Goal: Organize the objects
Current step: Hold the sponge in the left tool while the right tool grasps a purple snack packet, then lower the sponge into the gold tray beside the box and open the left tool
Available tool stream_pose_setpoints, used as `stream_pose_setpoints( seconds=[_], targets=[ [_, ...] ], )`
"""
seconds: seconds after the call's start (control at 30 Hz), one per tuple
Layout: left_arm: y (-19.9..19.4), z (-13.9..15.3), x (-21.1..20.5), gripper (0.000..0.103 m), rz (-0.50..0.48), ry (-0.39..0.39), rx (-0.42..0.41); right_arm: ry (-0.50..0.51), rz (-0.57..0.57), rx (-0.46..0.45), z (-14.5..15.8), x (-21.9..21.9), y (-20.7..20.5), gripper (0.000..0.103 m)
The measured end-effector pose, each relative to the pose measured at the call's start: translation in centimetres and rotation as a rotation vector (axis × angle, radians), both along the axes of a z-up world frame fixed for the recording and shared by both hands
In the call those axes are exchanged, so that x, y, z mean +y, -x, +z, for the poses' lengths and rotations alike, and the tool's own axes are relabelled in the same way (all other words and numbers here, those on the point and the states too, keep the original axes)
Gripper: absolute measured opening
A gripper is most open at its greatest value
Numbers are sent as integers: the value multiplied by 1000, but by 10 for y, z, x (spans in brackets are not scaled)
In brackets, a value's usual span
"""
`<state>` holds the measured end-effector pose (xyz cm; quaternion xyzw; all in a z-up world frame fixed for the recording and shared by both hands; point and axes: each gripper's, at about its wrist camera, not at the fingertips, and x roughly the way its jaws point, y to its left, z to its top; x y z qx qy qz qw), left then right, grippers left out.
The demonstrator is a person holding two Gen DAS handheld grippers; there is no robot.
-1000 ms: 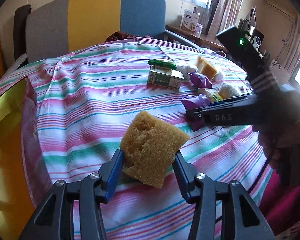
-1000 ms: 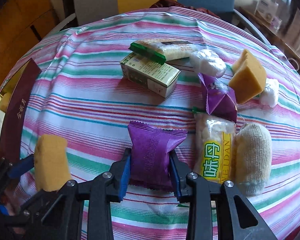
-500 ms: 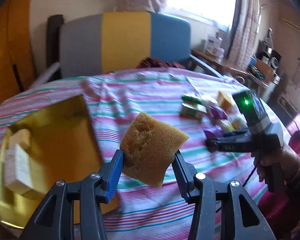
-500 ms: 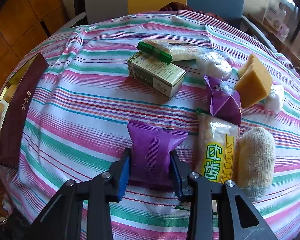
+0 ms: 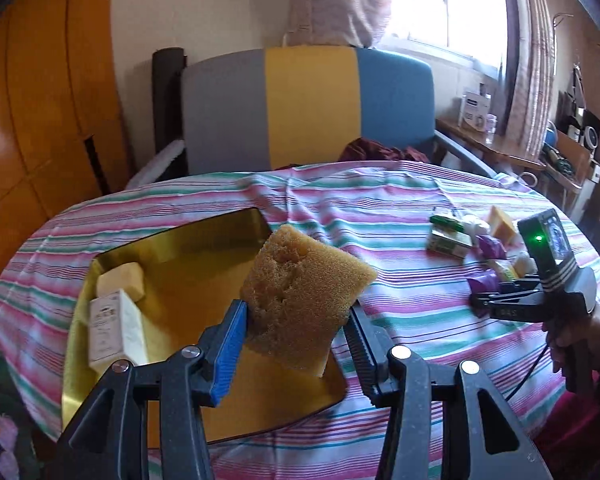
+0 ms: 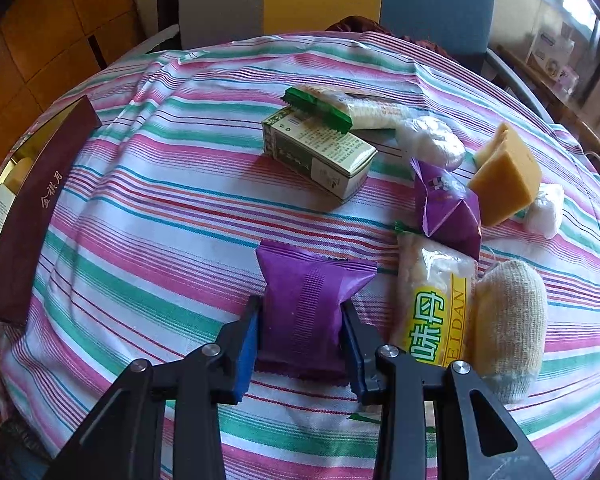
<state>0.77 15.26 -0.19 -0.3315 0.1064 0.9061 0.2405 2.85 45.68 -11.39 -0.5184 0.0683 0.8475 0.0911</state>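
Note:
My left gripper [image 5: 296, 312] is shut on a yellow-brown sponge [image 5: 302, 294] and holds it in the air over the right part of a gold tray [image 5: 204, 264]. The tray holds a pale block [image 5: 122, 282] and a white box [image 5: 114, 330]. My right gripper [image 6: 300, 326] is shut on a purple snack packet [image 6: 306, 304] low over the striped tablecloth [image 6: 160, 208]; it also shows in the left wrist view [image 5: 500, 310].
Near the right gripper lie a green box [image 6: 320, 152], a green-ended wrapper [image 6: 340, 108], a second purple packet [image 6: 446, 204], a yellow-labelled bag [image 6: 434, 300], a knitted roll [image 6: 508, 320], an orange sponge [image 6: 506, 176] and white bundles [image 6: 432, 142]. The tray's dark red wall [image 6: 36, 208] is at left. A chair [image 5: 308, 108] stands behind.
My left gripper has swung left and up with the sponge, from over the tablecloth to over the gold tray. My right gripper has kept its hold on the purple packet and barely moved.

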Motion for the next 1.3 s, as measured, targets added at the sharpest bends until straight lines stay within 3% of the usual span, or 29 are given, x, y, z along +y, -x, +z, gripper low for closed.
stream_pose_setpoints(
  seconds=[0.37, 0.6, 0.8, 0.9, 0.97, 1.1, 1.3],
  targets=[
    [19, -14, -57, 50, 147, 46, -37, -18, 5, 12, -1, -2, -1, 38],
    [67, -46, -124, 50, 339, 81, -156, -29, -1, 15, 0, -4, -1, 38],
    [91, -78, -151, 49, 411, 131, -217, -31, -4, 13, -1, -4, 0, 38],
    [98, -85, -162, 48, 413, 91, -271, -33, -7, 11, -1, -4, 1, 38],
    [96, -82, -164, 52, 409, 67, -272, -31, -12, 10, -1, -4, 1, 38],
    [84, -71, -157, 75, 383, 67, -227, -35, -23, 1, 0, -5, 2, 38],
    [72, -53, -171, 75, 413, 7, -181, -60, -53, 3, 2, -9, 3, 36]
  ],
)
